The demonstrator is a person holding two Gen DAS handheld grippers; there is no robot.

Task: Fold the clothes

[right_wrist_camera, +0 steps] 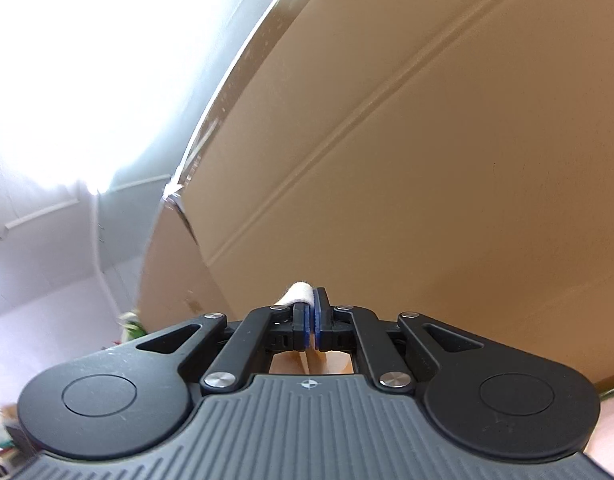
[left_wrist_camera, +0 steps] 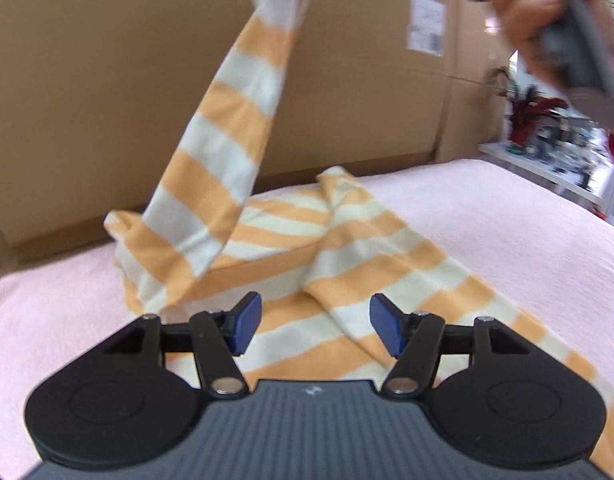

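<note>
An orange-and-cream striped garment [left_wrist_camera: 291,240] lies rumpled on the pink bed cover [left_wrist_camera: 507,232]. One long part of it [left_wrist_camera: 231,92] is pulled up taut toward the top of the left wrist view. My left gripper [left_wrist_camera: 315,326] hovers low over the garment's near part, its blue pads apart with nothing pinched between them. My right gripper [right_wrist_camera: 310,312] points at the cardboard, its pads pressed together on a cream fold of the garment [right_wrist_camera: 297,293] that pokes out above them. In the left wrist view a hand [left_wrist_camera: 547,12] holds the right tool at the top right.
A big cardboard box [left_wrist_camera: 347,80] stands like a wall behind the bed, with a white label [left_wrist_camera: 427,24] on it. Its face fills the right wrist view [right_wrist_camera: 427,160]. White shelves with clutter [left_wrist_camera: 547,148] stand at the far right.
</note>
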